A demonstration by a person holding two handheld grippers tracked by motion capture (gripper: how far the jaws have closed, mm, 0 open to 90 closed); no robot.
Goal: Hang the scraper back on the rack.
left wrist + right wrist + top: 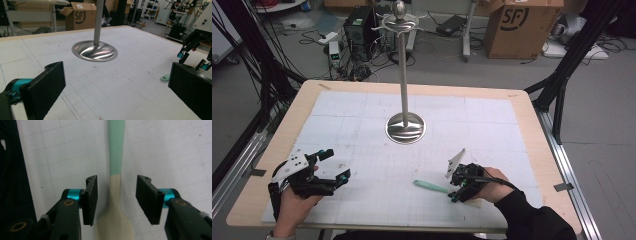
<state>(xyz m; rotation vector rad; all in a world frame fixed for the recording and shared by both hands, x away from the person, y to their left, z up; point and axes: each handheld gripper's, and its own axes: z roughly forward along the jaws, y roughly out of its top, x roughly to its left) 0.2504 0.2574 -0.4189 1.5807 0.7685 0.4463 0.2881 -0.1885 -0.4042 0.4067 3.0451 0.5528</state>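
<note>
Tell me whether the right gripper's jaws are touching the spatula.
Apart. The right gripper view shows the right gripper open astride the spatula, with white mat visible between each jaw and the handle.

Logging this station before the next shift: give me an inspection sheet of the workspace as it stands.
Surface: white gridded mat on a light wooden table.
Job's things: mint-and-cream spatula lying flat; tall steel stand with round base.
Clutter: nothing seen on the mat.
Grippers: left gripper open, holding nothing; right gripper open, fingers either side of the spatula's neck.
Cables: one trails from the right gripper.
Surroundings: cardboard box, floor wiring, black frame.
</note>
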